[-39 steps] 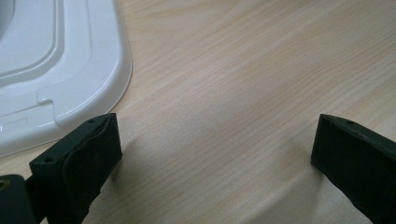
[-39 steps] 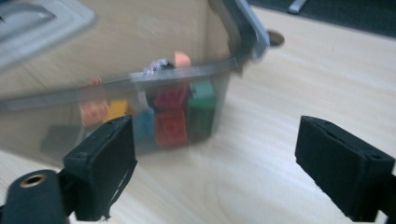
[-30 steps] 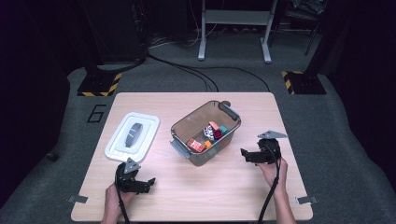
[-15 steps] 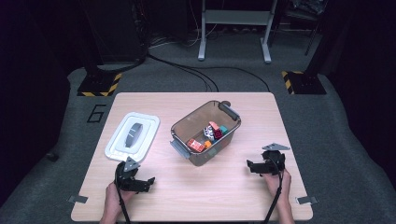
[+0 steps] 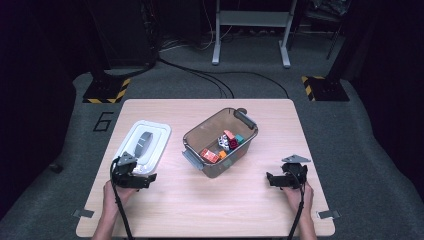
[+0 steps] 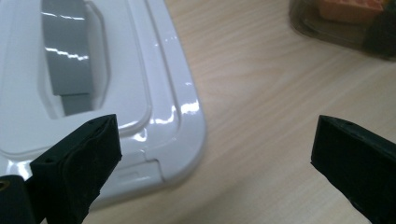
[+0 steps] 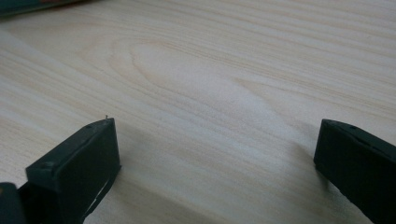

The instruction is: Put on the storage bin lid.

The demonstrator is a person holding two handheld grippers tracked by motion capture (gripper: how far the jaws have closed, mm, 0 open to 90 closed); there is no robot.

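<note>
A clear brown bin with dark handles stands mid-table and holds several small coloured blocks. Its white lid with a grey handle lies flat to the left. My left gripper hovers at the lid's near edge, open. In the left gripper view the lid's corner lies between the wide jaws of the left gripper. My right gripper sits low over bare wood, right of the bin. Its jaws have just been opening, and in the right gripper view the right gripper has nothing between them.
The wooden table ends close behind both hands. A corner of the bin with an orange block shows at the top right of the left gripper view. Dark floor, cables and a metal stand lie beyond the far edge.
My left gripper has moved away from the person, up to the lid's near edge. My right gripper has come down and back toward the person, now low over the table.
</note>
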